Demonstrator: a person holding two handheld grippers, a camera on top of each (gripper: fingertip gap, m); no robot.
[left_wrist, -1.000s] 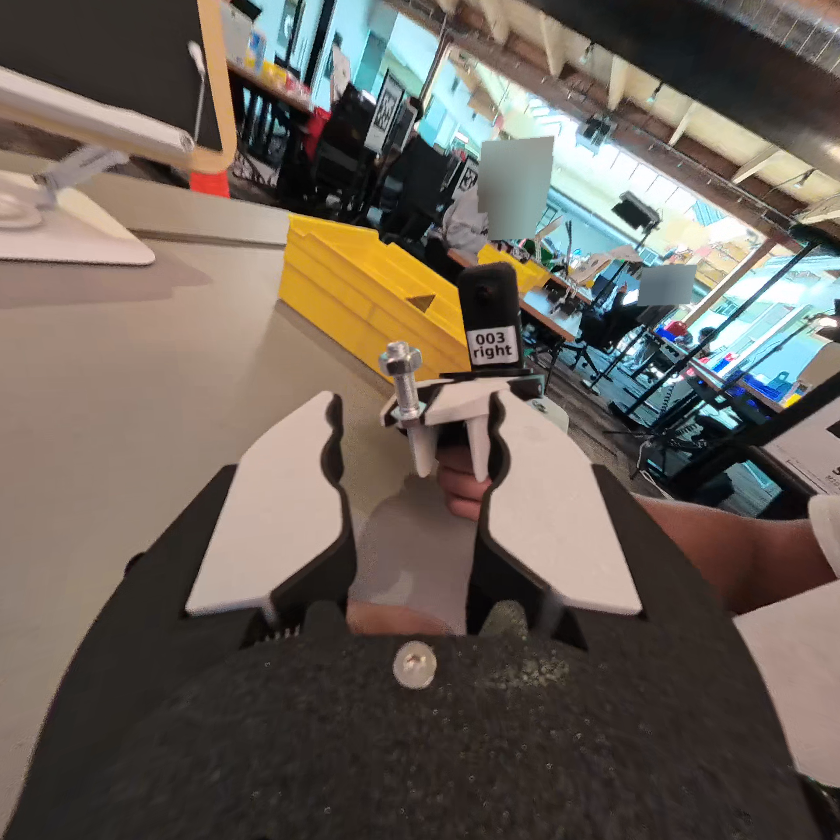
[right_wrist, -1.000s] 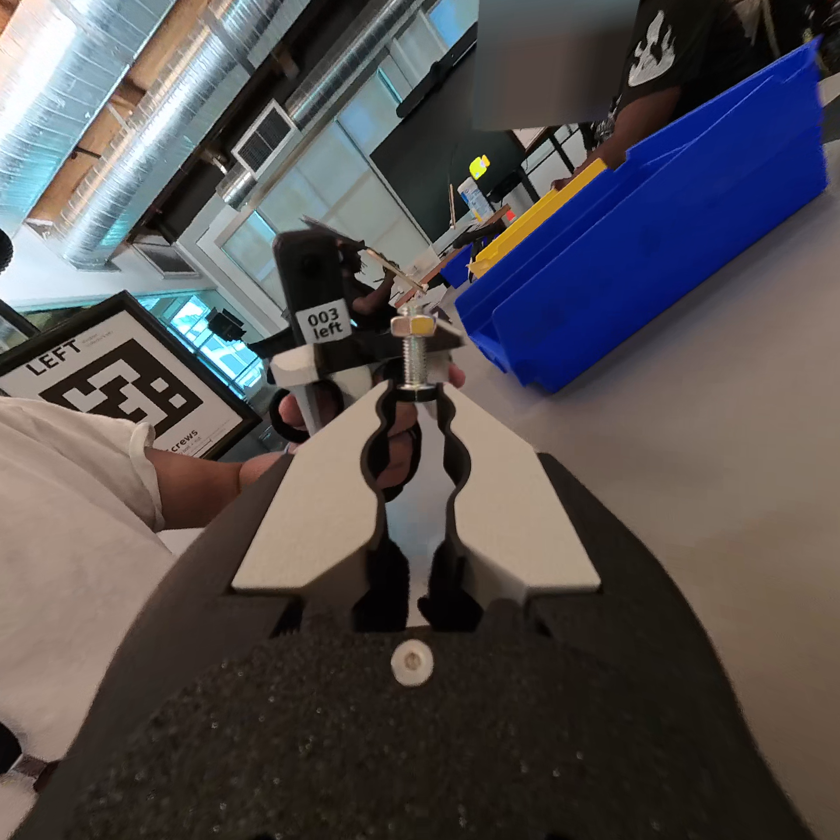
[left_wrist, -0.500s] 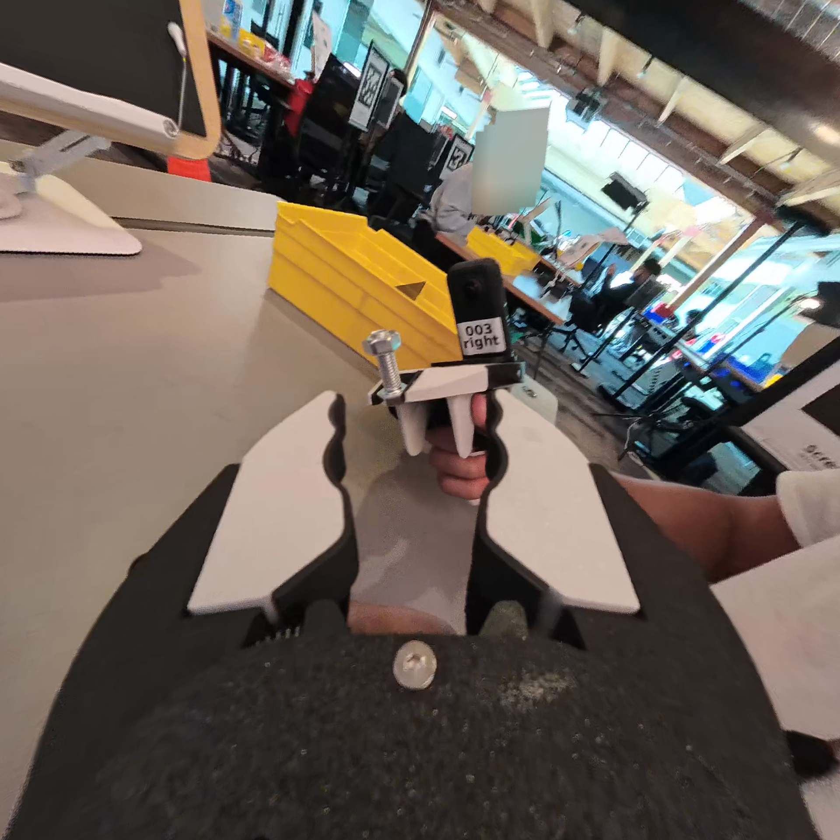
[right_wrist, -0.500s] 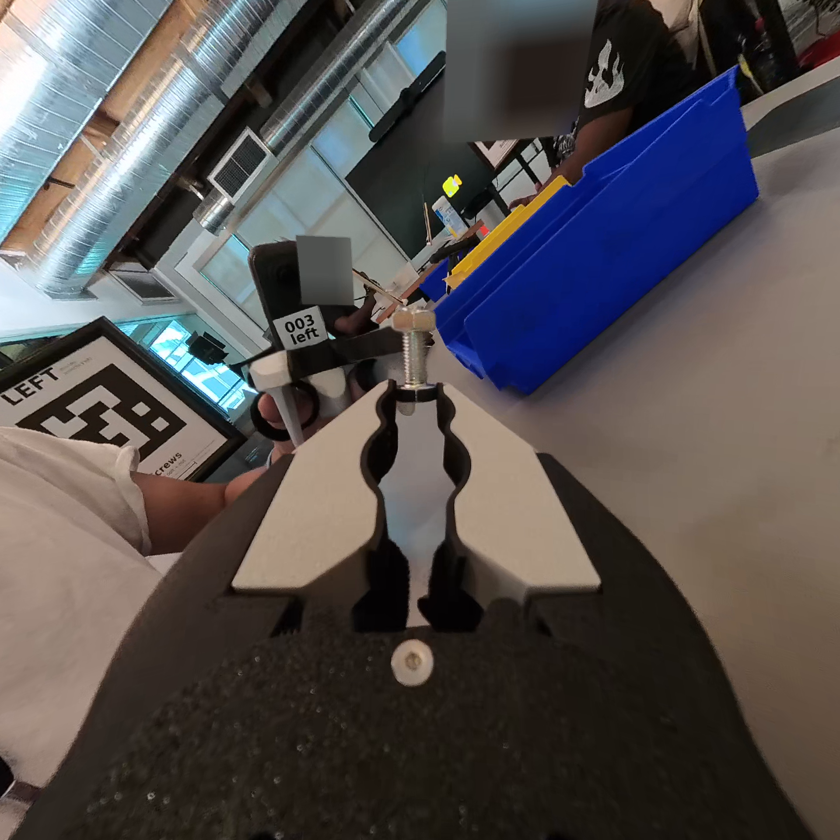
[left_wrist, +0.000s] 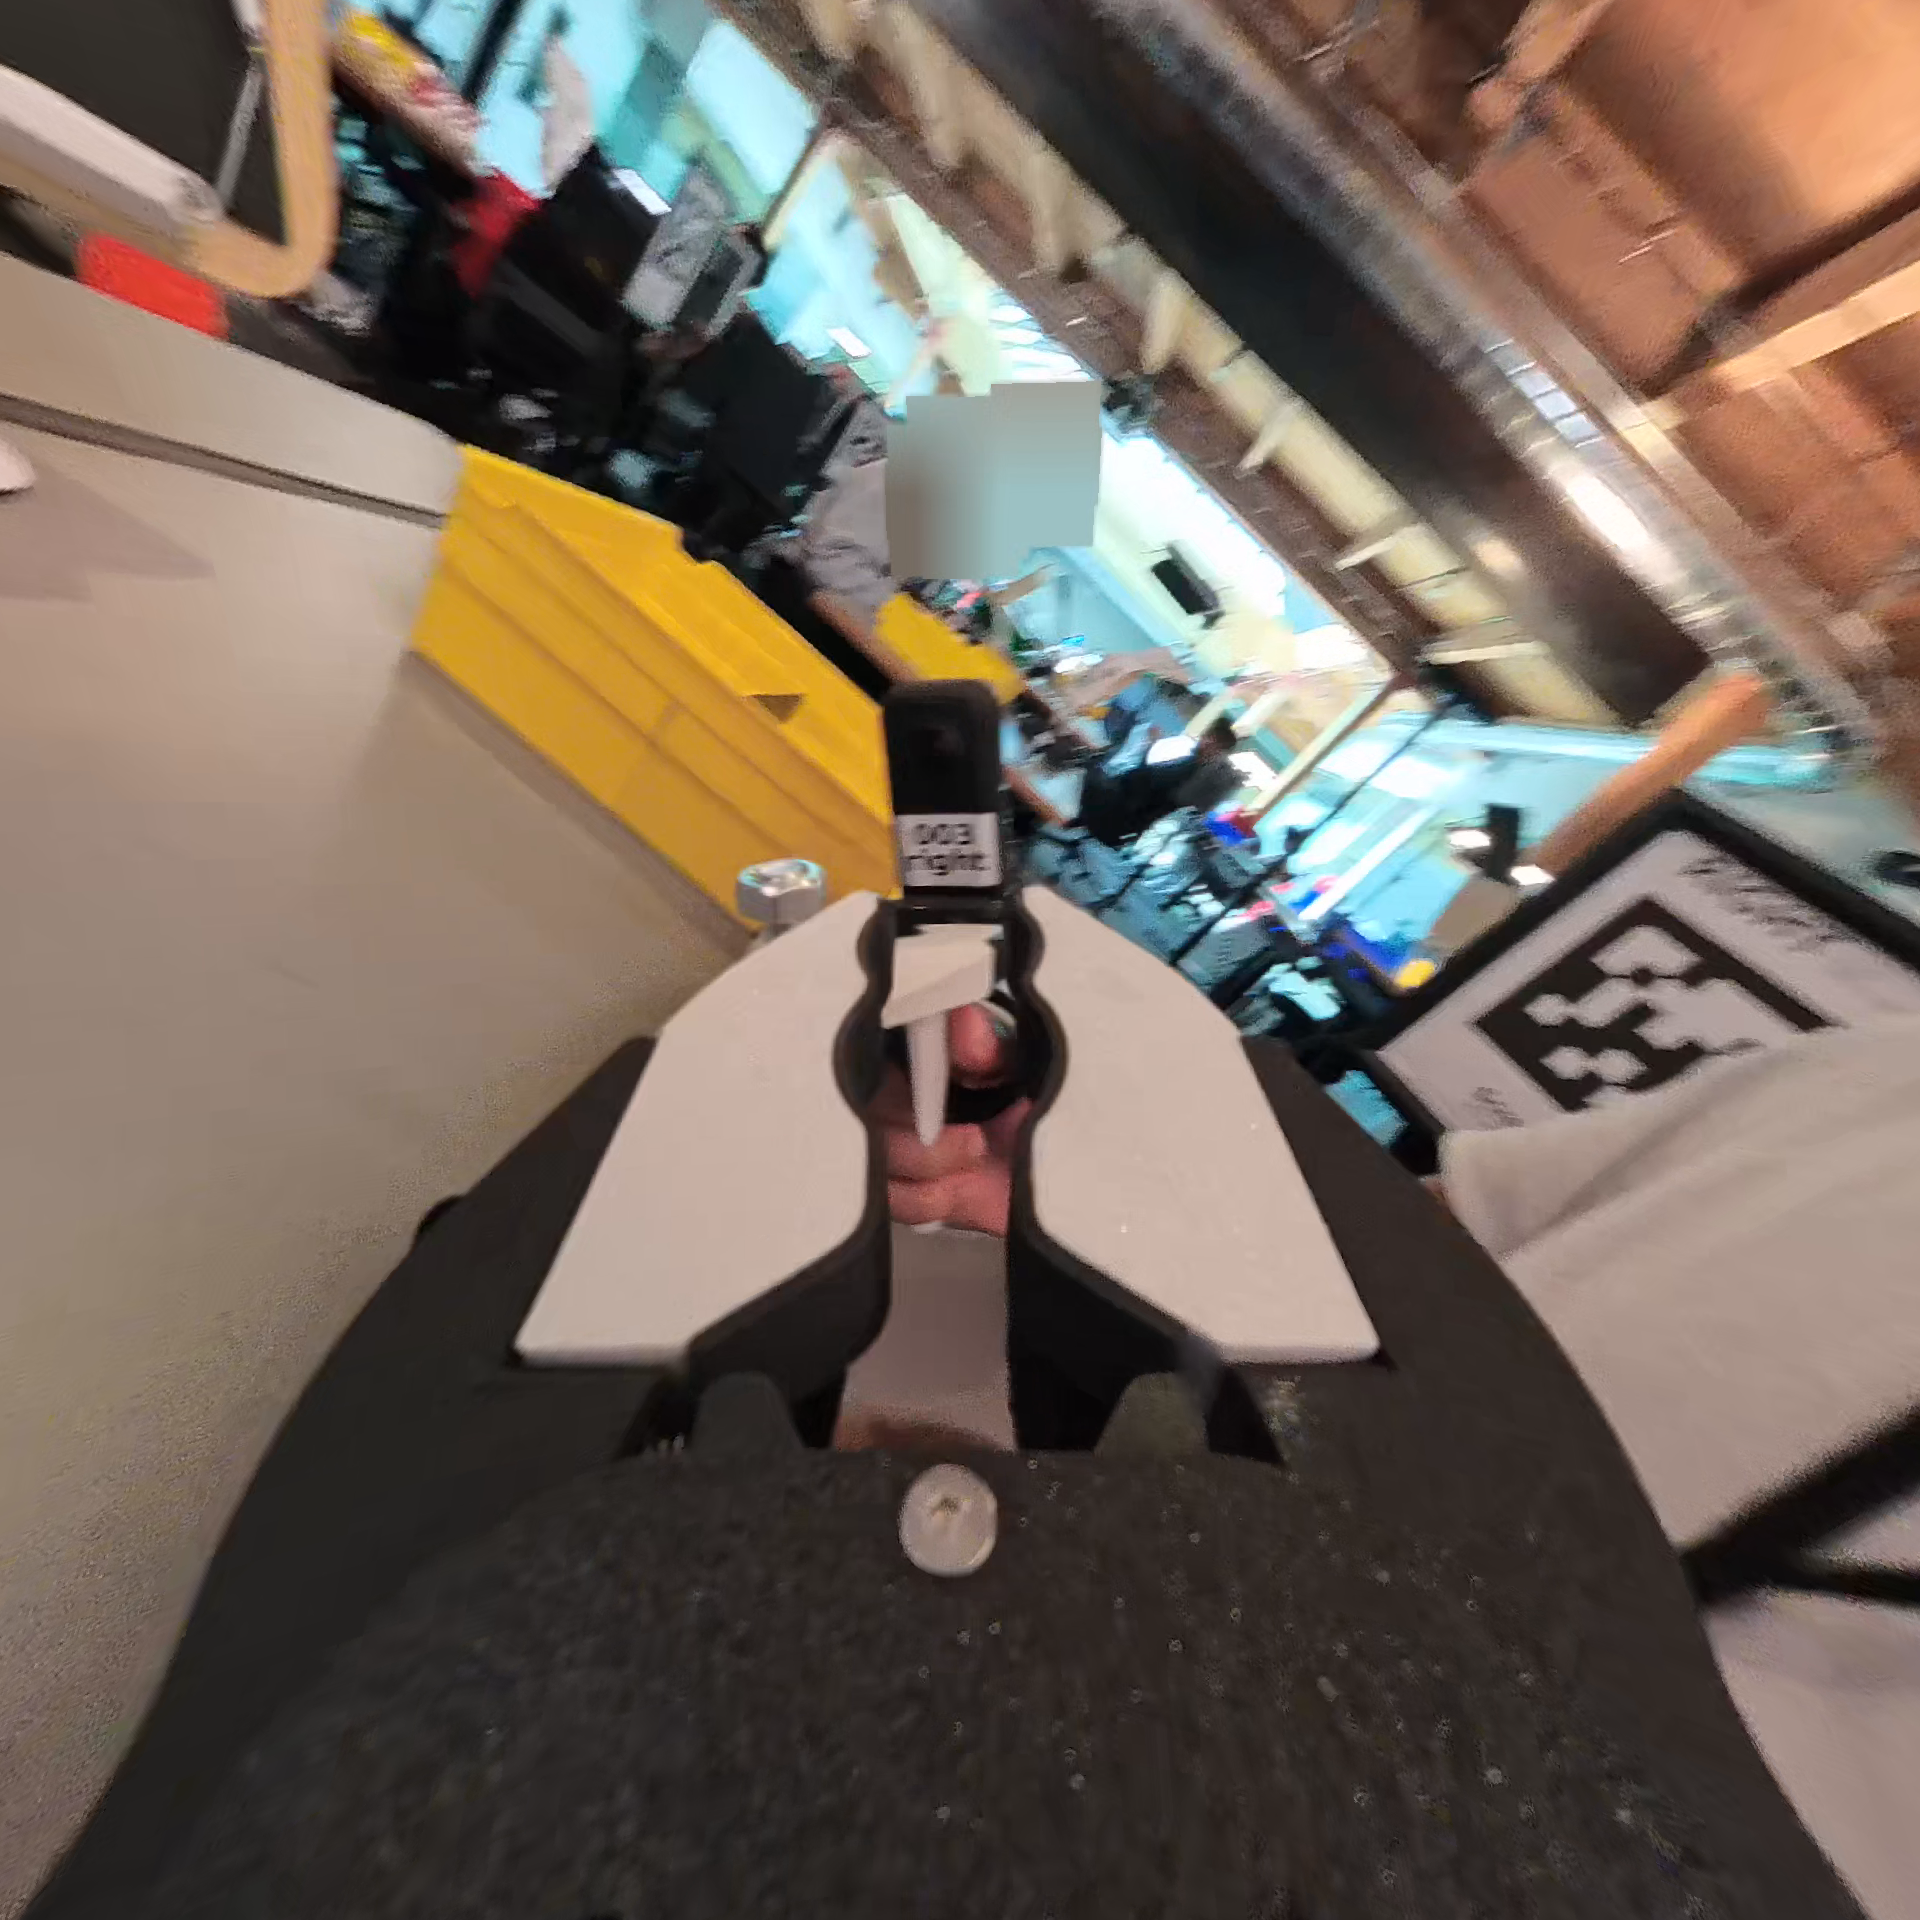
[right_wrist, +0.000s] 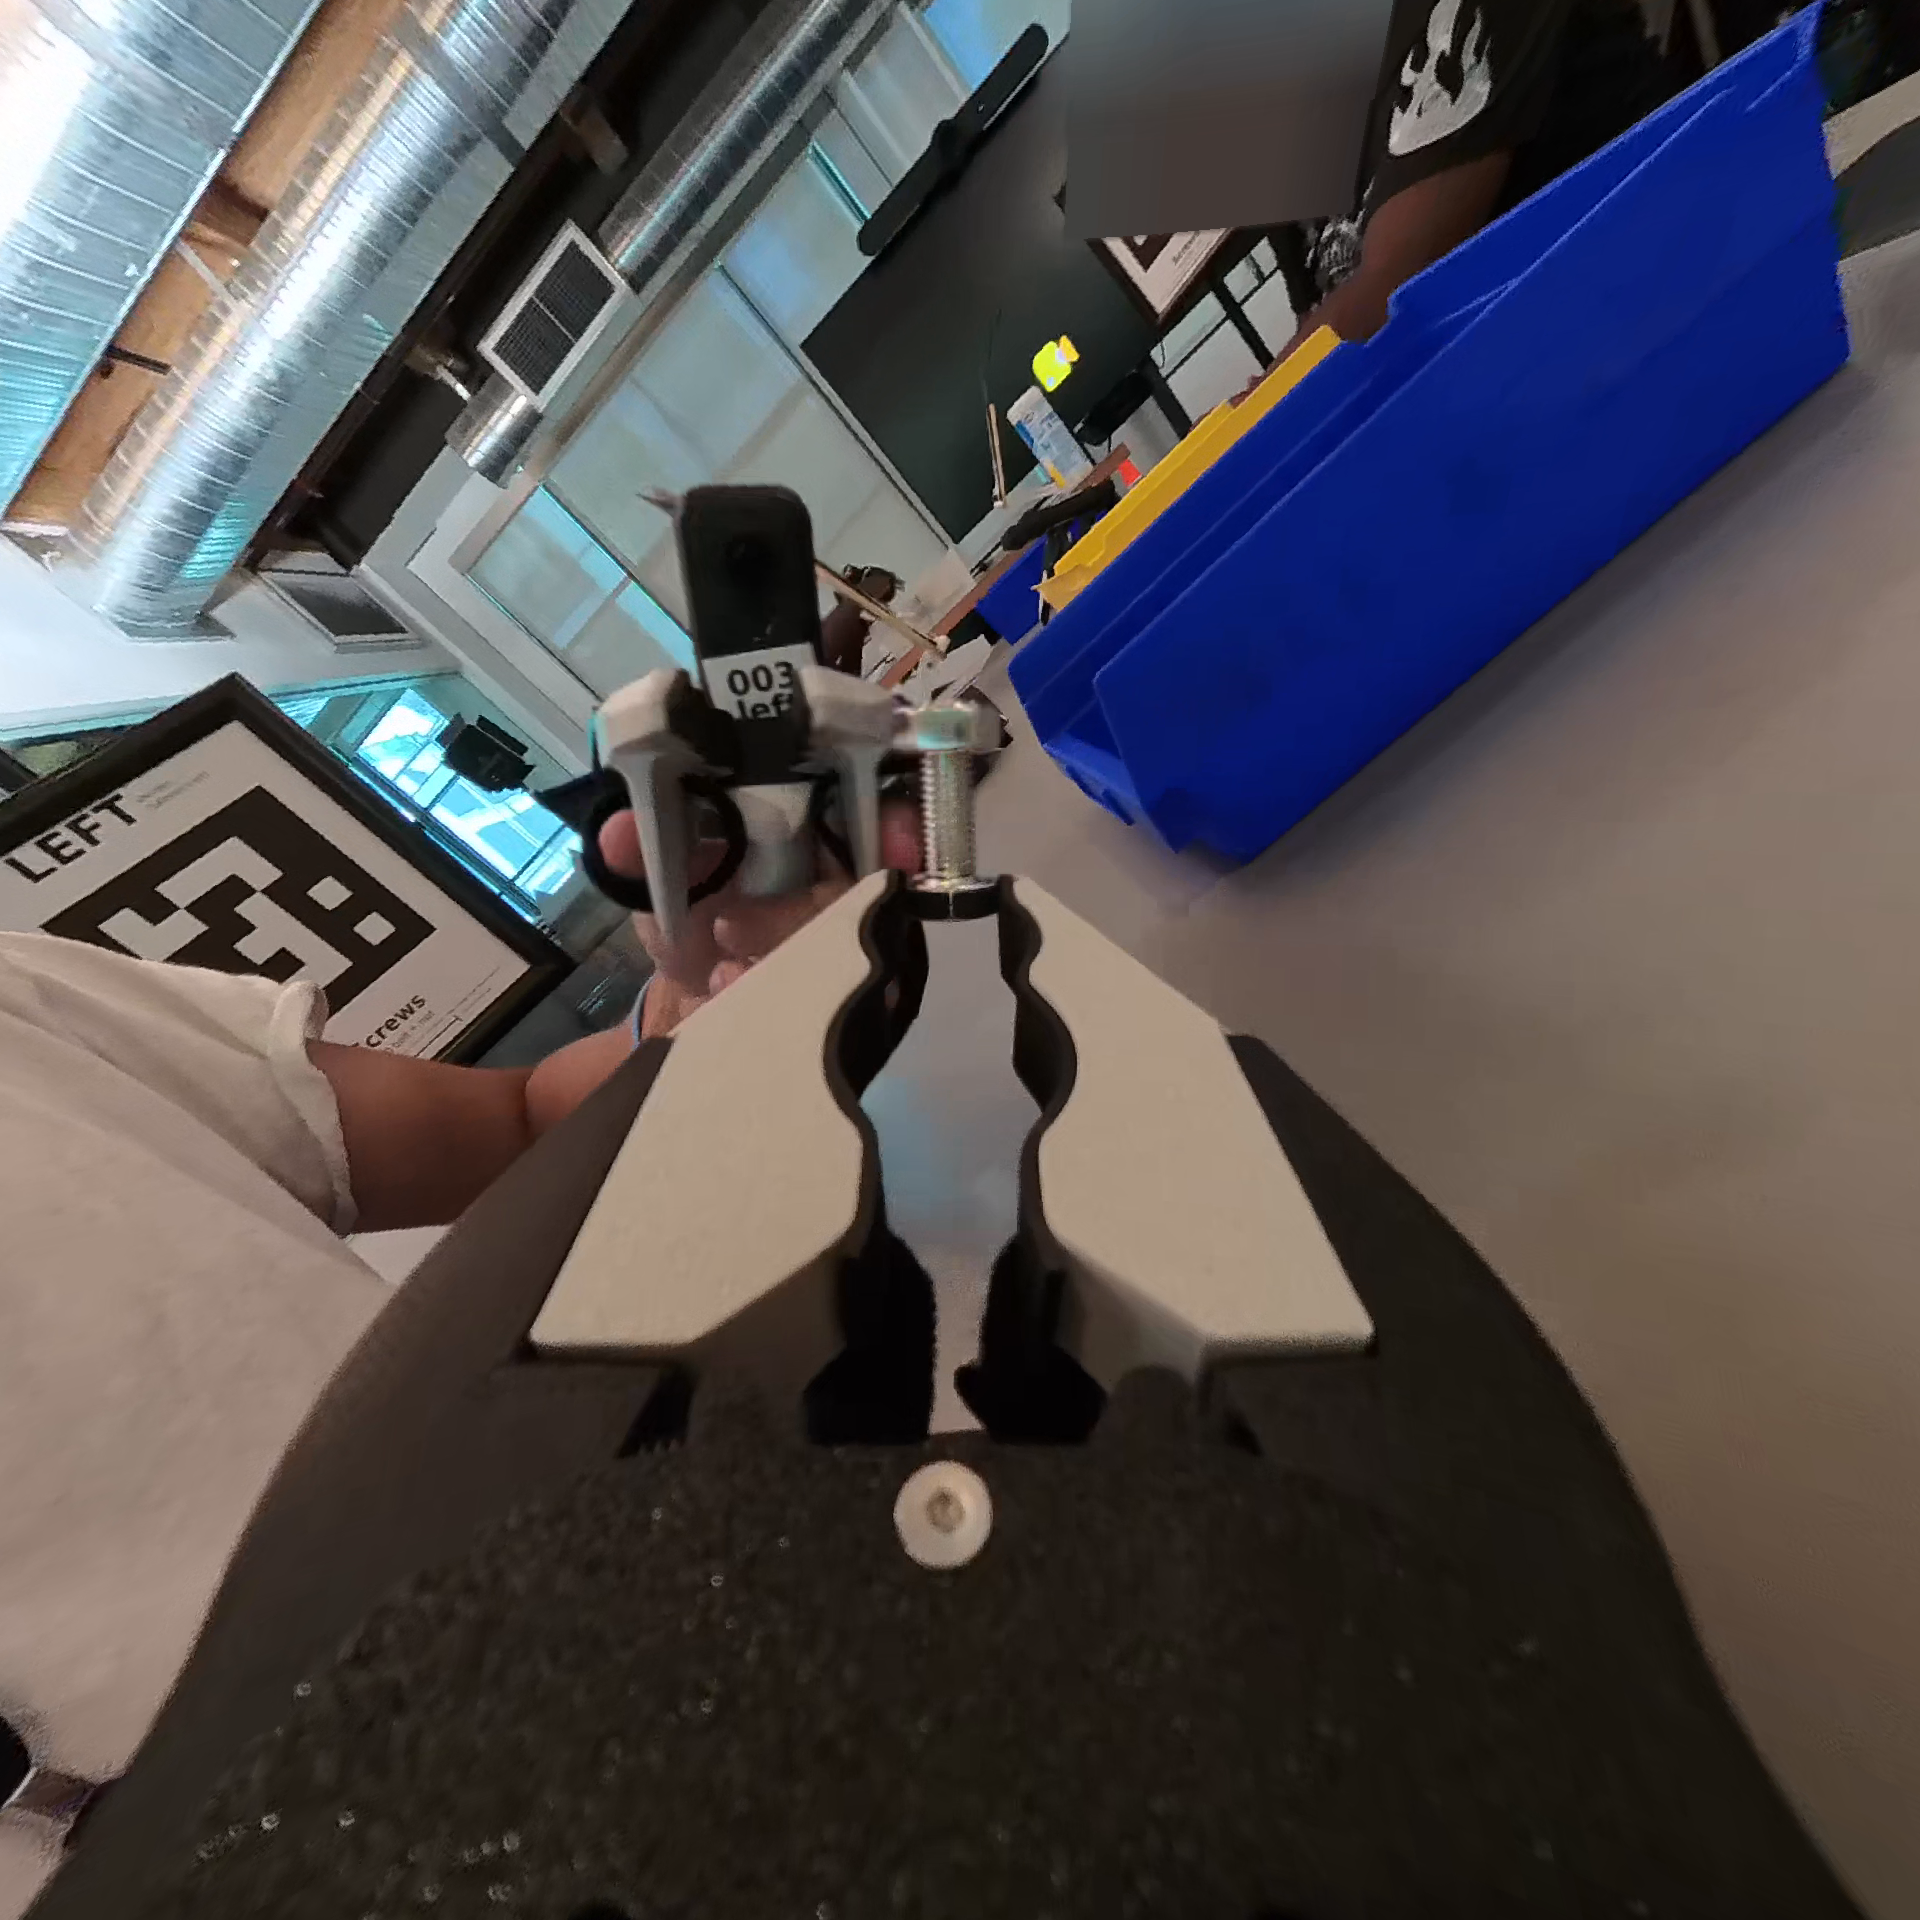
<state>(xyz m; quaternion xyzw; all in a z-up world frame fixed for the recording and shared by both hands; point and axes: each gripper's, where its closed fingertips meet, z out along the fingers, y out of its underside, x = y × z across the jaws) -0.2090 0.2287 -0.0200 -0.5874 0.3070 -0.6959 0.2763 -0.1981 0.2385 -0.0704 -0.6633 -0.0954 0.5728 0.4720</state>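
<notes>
A silver bolt (right_wrist: 948, 810) is pinched upright right at the tips of the right gripper (right_wrist: 951, 883). It has a hex head, a threaded shank and a black ring around the bottom where the jaws bite; whether that ring is a nut or a washer can't be told. The jaws are closed onto it, with a wavy gap left open behind the tips.

The left gripper (left_wrist: 945, 920) is seen with its jaws drawn in but not touching, and nothing is gripped between them (the view is pretty smeared, so fine detail is lost).

Only the bolt's head is caught in the left wrist view, poking up just past the left-hand jaw tip. The whole shank is shown only in the right wrist view, just right of the left gripper's far jaw.

A yellow bin (left_wrist: 644, 665) is shown beyond the left jaws, up and to the left. A blue bin (right_wrist: 1455, 520) is shown beyond the right jaws, up and to the right, on the grey table (right_wrist: 1558, 987).
</notes>
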